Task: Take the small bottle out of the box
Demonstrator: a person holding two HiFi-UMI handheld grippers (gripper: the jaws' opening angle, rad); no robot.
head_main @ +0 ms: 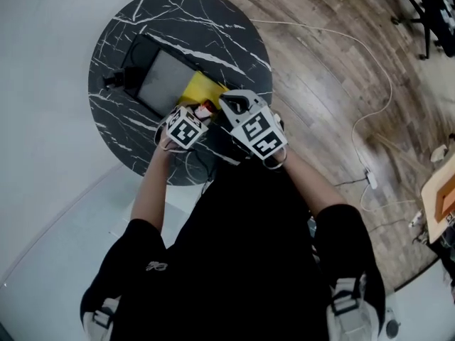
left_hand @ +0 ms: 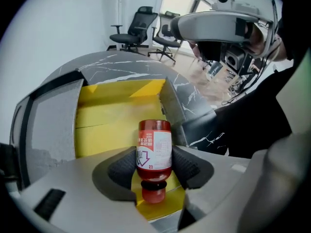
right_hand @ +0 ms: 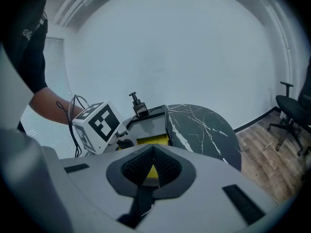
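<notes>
Left gripper: we find jaws apart astride small bottle w/ cap nearest, long axis along jaws; right gripper closed, farther off.

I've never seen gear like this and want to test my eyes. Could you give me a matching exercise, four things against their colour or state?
Things:
1. small bottle
2. box lining
3. table
4. right gripper

Descriptions:
A. black with white veins
B. fingers closed together
C. red with a white label
D. yellow

Pairs: 1-C, 2-D, 3-A, 4-B
</notes>
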